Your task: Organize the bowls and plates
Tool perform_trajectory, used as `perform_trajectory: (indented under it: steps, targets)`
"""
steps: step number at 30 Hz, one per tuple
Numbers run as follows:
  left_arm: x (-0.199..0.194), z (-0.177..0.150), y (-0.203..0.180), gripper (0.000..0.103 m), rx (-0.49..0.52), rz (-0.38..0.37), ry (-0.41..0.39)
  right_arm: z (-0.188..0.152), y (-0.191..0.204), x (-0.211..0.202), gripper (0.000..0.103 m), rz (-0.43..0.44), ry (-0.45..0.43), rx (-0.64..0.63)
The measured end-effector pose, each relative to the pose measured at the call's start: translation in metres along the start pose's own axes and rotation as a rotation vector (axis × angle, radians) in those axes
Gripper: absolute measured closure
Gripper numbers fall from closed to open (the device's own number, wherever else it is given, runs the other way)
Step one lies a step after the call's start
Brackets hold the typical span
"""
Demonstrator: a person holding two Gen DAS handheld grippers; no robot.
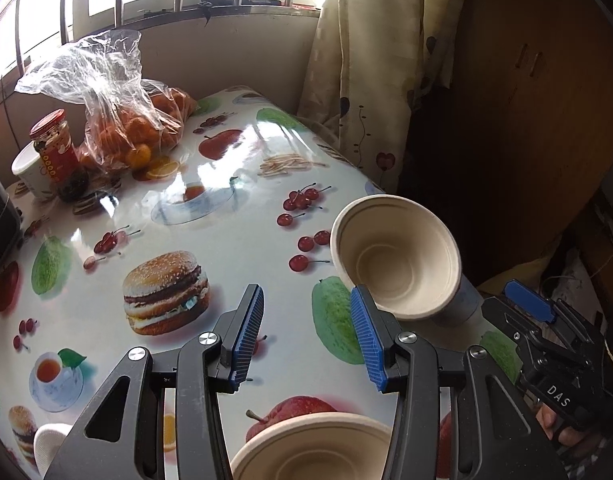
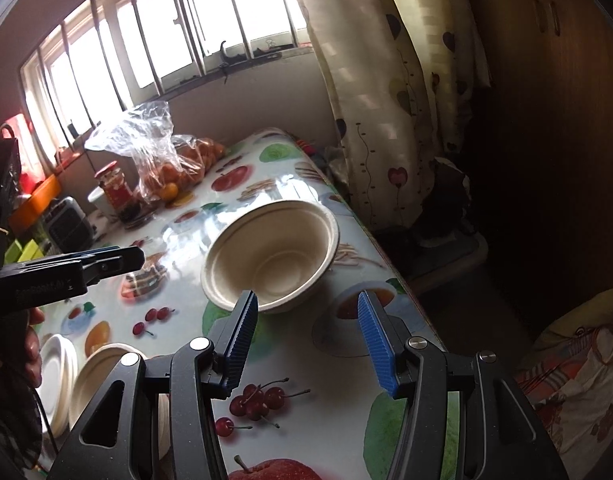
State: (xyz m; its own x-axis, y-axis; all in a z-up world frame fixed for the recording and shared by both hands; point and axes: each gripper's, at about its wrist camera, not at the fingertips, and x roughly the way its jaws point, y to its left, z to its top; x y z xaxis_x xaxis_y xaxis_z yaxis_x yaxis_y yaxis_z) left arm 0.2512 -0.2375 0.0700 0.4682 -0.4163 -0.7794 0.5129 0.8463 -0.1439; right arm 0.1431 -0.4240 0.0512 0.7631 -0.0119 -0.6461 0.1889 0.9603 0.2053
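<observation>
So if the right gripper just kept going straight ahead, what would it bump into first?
Most likely the beige bowl on the table: it sits just ahead of the open right gripper, nearer its left finger. Depth is hard to judge.

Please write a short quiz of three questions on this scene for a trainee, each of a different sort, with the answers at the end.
1. True or false: the right gripper is shut on the round beige paper bowl.
2. What does the crumpled clear plastic bag at the far end of the table hold? A) orange fruits B) white plates C) cherries
3. Fill the gap: the left gripper is ____, with nothing between its blue pads.

Key
1. False: it is open, and the bowl stands on the table just beyond its fingertips.
2. A
3. open
</observation>
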Motion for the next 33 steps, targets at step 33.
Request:
perform_trajectory:
  steps: [33]
  targets:
    - [0.071,0.03,-0.021,0.062,0.008,-0.076,0.122,0.014,-0.008,0.05,0.058,-0.01,0.049,0.003]
